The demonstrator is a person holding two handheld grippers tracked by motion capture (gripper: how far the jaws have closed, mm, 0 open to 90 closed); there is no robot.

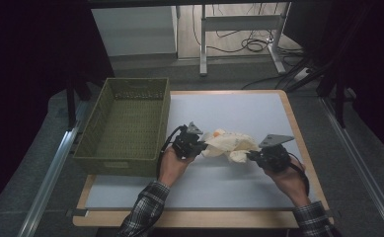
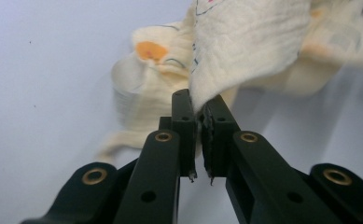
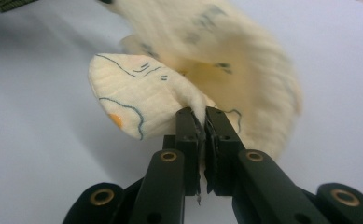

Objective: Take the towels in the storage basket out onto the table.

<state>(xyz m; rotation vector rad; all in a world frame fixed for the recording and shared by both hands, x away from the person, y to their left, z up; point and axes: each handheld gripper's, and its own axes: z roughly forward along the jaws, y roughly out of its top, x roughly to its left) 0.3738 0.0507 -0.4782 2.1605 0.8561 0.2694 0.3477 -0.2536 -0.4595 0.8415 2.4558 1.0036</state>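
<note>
Cream muslin cloth (image 1: pixel 229 144), printed with thin blue lines and orange spots, lies bunched on the pale table mat (image 1: pixel 145 190), to the right of the green basket (image 1: pixel 123 123). Nearest the person, two plaid-sleeved forearms hold the tools. Left gripper (image 1: pixel 203 144), just beside the basket's right wall: jaws pressed together, pinching a fold of cloth edge, as the left gripper view confirms (image 2: pixel 198 109). Right gripper (image 1: pixel 249 156), farther from the basket, at the cloth's other end: jaws likewise clamped on a gathered corner (image 3: pixel 201 119). Cloth sags crumpled between them, slightly raised. Step in hand looks like spreading or lifting the cloth. To do it well: keep both pinches firm, draw the grippers apart evenly so the middle opens without slipping, and keep the fabric clear of the basket rim. Beyond the basket: floor, cables (image 1: pixel 251 44), a table frame.
</note>
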